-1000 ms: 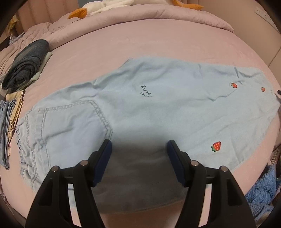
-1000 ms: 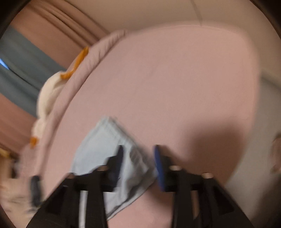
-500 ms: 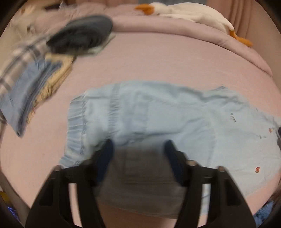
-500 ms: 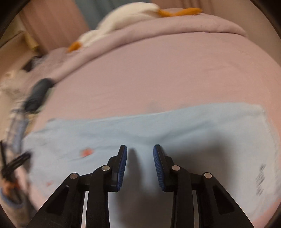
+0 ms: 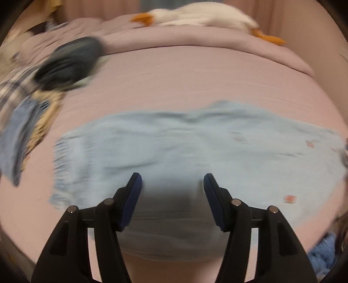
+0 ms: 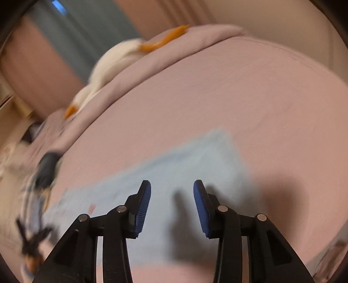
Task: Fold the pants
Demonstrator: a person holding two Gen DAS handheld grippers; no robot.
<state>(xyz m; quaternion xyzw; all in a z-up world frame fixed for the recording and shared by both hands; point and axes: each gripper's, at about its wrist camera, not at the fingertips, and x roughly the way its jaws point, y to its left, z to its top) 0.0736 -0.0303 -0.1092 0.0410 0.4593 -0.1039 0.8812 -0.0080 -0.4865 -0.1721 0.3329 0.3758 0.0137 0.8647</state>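
Right claw agape, over pants

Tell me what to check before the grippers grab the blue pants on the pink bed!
1. Left gripper open, nothing in it: ok.
2. Right gripper open, nothing in it: ok.
3. Pants spread out across the bed, not bunched: ok.
4. Nothing lying on the pants: ok; the pile of clothes sits off to one side and the toy goose is at the far edge.
5. Each gripper right at a pants edge to grab: cannot tell, both pictures are blurred.
6. Pants smooth, no wrinkles: cannot tell, too blurry.
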